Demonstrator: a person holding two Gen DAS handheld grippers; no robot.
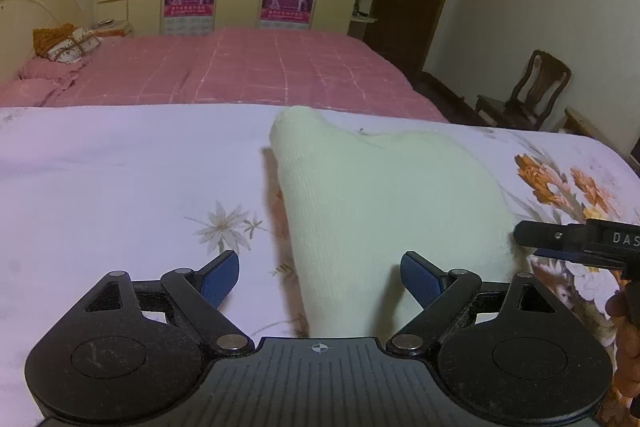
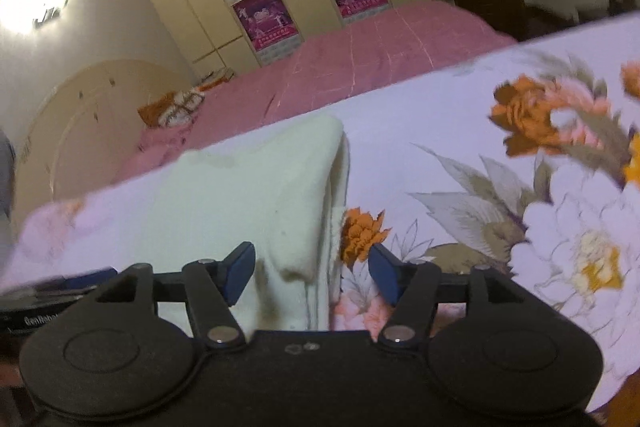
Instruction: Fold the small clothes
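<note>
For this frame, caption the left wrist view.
Open left gripper over a folded cream garment on a floral sheet.

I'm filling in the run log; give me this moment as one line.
stage: mid-fold | cream garment: folded on floral sheet | left gripper: open | right gripper: open, straddling garment edge

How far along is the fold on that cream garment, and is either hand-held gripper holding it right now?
Done: the cream garment lies folded over on the floral sheet, layered edges showing along its right side. In hand: nothing; the left hand-held gripper and right hand-held gripper are both open around its near end, pads not pressing. Left: it looks uneven and puffed at the far corner, so probably another fold or a flattening.
</note>
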